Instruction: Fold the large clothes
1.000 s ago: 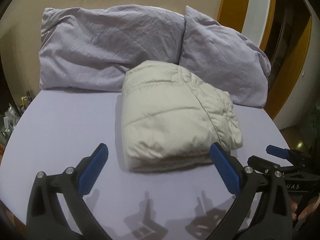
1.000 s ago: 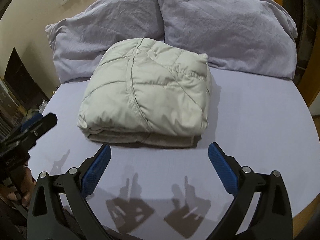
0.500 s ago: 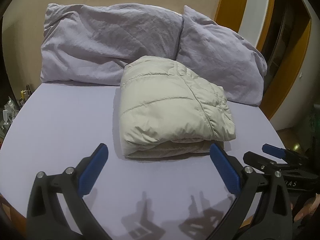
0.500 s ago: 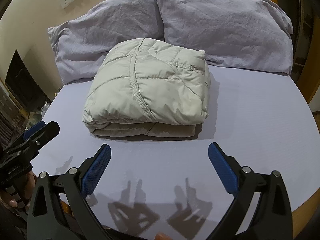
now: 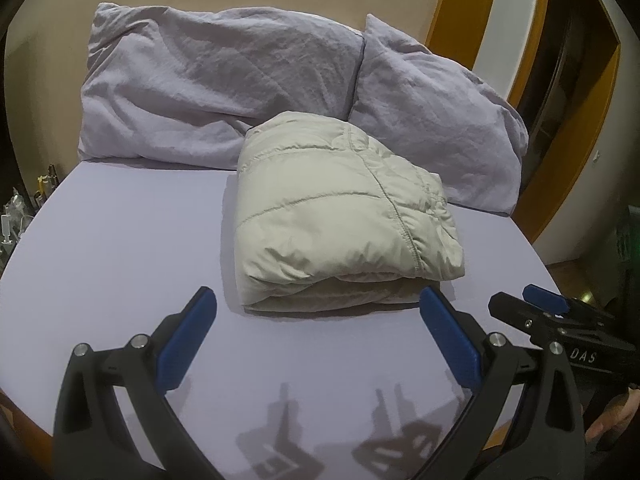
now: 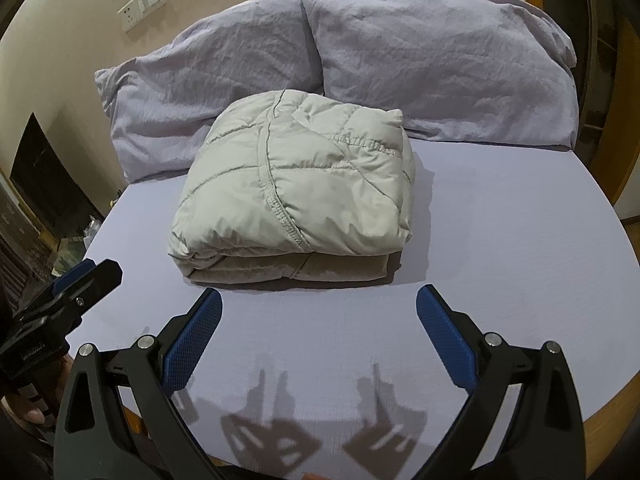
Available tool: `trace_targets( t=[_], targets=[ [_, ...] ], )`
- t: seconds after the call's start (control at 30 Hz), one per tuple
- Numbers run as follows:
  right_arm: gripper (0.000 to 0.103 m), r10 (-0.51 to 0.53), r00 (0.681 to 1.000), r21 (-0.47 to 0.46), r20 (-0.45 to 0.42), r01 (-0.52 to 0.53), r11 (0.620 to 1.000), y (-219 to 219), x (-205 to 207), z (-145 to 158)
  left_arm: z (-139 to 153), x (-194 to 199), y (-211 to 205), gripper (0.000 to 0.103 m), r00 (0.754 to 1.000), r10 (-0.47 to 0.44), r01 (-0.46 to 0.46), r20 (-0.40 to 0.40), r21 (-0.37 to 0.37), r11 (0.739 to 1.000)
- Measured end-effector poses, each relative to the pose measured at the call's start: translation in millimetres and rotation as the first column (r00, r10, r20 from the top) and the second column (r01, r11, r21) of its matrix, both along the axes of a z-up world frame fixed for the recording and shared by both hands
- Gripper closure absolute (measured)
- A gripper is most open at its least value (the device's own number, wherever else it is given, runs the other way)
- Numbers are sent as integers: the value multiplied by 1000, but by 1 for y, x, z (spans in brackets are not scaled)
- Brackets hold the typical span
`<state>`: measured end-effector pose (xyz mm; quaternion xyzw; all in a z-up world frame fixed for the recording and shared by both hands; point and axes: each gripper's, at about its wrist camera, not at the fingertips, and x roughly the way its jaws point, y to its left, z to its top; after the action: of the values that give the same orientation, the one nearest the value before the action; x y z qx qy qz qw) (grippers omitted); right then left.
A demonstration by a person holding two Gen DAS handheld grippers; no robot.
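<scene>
A cream puffer jacket [image 5: 340,220] lies folded into a thick square bundle on the lilac bed sheet [image 5: 120,248], in front of the pillows. It also shows in the right wrist view [image 6: 296,196]. My left gripper [image 5: 318,304] is open and empty, hovering just short of the bundle's near edge. My right gripper [image 6: 318,304] is open and empty too, a little back from the bundle. The right gripper shows at the right edge of the left wrist view [image 5: 560,320], and the left gripper at the left edge of the right wrist view [image 6: 76,284].
Two lilac pillows [image 5: 216,92] [image 5: 436,120] lean against the beige wall at the head of the bed. A wooden door frame [image 5: 568,152] stands at the right. Small clutter [image 5: 24,208] sits off the bed's left side. The bed's near edge [image 6: 600,400] shows wood.
Both grippers have pulled back toward the foot of the bed, away from the folded jacket, so it looks smaller and farther. The jacket has not moved. Both stay open.
</scene>
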<state>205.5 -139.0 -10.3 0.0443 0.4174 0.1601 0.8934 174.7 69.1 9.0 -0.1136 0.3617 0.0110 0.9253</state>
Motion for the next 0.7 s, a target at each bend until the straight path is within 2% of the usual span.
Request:
trace_targets(
  t=[0.7],
  targets=[
    [4,3,1000,6,3,-3,1000,7,-4,-1,-3,-1,1,2,1000,6,-6,-11,-14,1000]
  ],
)
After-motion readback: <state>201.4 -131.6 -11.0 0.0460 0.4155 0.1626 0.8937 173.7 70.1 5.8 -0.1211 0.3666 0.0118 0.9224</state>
